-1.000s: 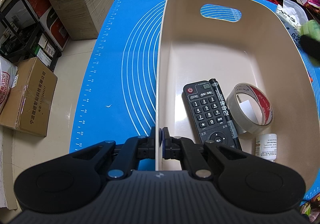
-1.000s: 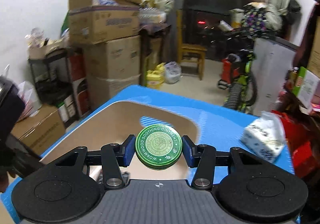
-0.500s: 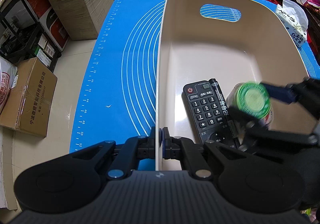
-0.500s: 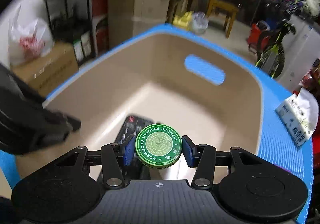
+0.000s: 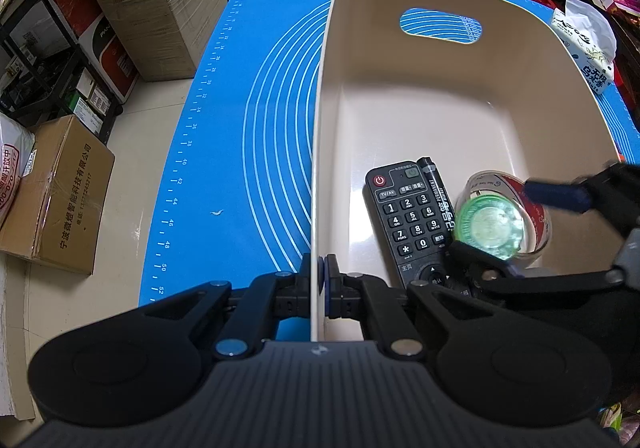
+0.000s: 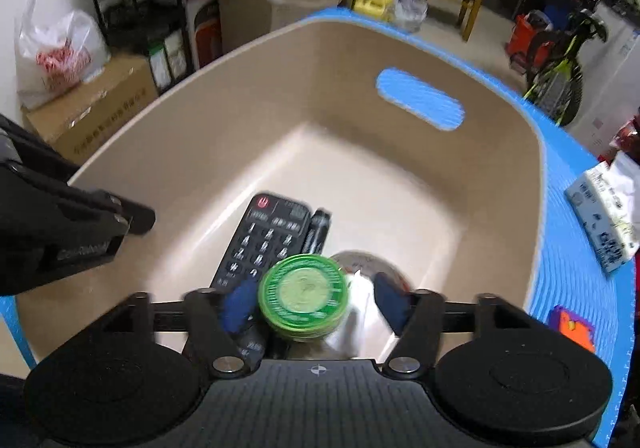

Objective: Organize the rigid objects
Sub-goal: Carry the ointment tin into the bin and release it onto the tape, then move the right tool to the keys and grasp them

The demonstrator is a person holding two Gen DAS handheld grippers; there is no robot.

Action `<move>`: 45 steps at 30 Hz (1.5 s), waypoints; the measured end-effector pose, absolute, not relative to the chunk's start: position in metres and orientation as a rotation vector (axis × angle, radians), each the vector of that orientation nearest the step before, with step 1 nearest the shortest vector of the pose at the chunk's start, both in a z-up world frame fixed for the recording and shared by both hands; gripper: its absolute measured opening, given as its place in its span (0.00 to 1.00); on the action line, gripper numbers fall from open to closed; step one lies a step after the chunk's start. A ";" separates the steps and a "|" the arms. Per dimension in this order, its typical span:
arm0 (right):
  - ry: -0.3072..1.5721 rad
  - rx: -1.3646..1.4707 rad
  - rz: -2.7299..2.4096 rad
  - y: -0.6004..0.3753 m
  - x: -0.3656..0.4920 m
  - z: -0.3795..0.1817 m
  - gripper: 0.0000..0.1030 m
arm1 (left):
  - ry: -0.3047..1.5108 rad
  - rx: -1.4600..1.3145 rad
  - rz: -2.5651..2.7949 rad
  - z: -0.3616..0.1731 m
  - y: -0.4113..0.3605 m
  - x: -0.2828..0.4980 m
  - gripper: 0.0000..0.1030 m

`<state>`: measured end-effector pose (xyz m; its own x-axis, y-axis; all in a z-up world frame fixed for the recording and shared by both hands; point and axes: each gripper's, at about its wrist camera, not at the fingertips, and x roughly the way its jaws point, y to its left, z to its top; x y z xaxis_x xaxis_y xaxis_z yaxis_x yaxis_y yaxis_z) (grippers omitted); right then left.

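With the left tool (image 5: 319,282) clamped on the bin (image 5: 320,152) wall, let the open right tool (image 6: 316,306) drop the green tin (image 6: 303,296) clear of the tape roll (image 5: 532,204) and remote (image 5: 408,216).

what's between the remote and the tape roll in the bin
A black permanent marker lies along the remote, between it and the tape roll. The green tin hangs over that gap too. The left wrist view shows this best.
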<state>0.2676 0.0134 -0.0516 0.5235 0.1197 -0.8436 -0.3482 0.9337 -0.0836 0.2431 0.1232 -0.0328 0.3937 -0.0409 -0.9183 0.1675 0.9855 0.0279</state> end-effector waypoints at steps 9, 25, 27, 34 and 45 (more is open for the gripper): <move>0.758 -0.118 0.244 -0.053 0.233 0.002 0.75 | 1.159 0.123 -0.132 -0.033 0.123 0.243 0.05; 0.811 -0.018 -0.079 -0.200 0.208 -0.057 0.76 | 1.159 0.123 -0.133 -0.033 0.123 0.243 0.05; 0.835 -0.022 -0.082 -0.203 0.211 -0.071 0.76 | 1.159 0.124 -0.132 -0.033 0.123 0.243 0.05; 0.907 0.018 -0.087 -0.209 0.221 -0.106 0.64 | 1.159 0.125 -0.133 -0.033 0.123 0.244 0.05; 0.915 0.069 -0.081 -0.215 0.215 -0.120 0.46 | 1.159 0.125 -0.132 -0.033 0.124 0.244 0.05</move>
